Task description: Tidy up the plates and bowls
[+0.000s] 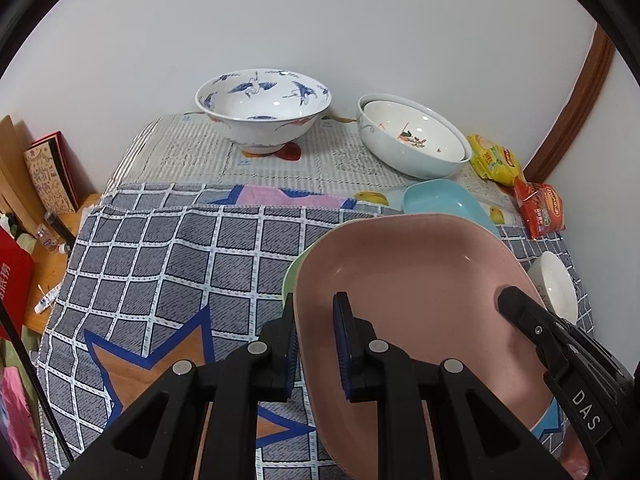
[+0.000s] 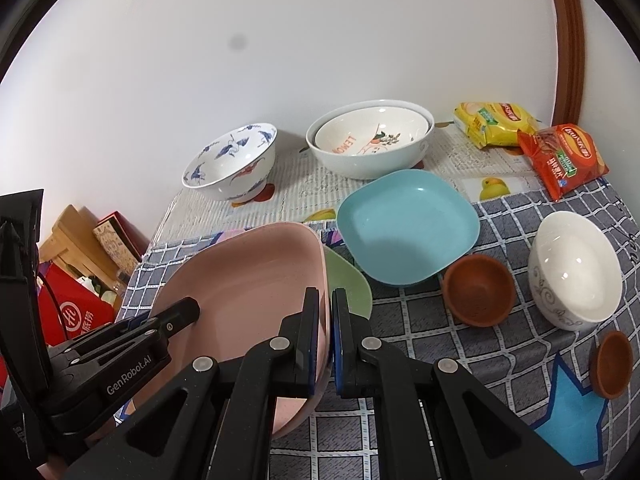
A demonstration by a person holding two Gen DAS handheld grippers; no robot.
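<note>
A pink square plate (image 1: pixel 408 280) (image 2: pixel 248 276) is held between both grippers over a green plate (image 2: pixel 348 284) (image 1: pixel 290 276). My left gripper (image 1: pixel 316 344) has its fingers astride the pink plate's left rim, with a small gap showing. My right gripper (image 2: pixel 326 340) is shut on the pink plate's right rim. A blue square plate (image 2: pixel 408 224) (image 1: pixel 444 198) lies behind. A white bowl (image 2: pixel 574 268) (image 1: pixel 554 284) and two small brown bowls (image 2: pixel 478 290) sit to the right.
A blue-patterned bowl (image 1: pixel 264 108) (image 2: pixel 232 164) and two nested white bowls (image 1: pixel 416 136) (image 2: pixel 372 140) stand by the wall. Yellow (image 2: pixel 494 124) and red (image 2: pixel 564 160) snack packs lie at the back right. Boxes (image 1: pixel 48 172) sit beyond the table's left edge.
</note>
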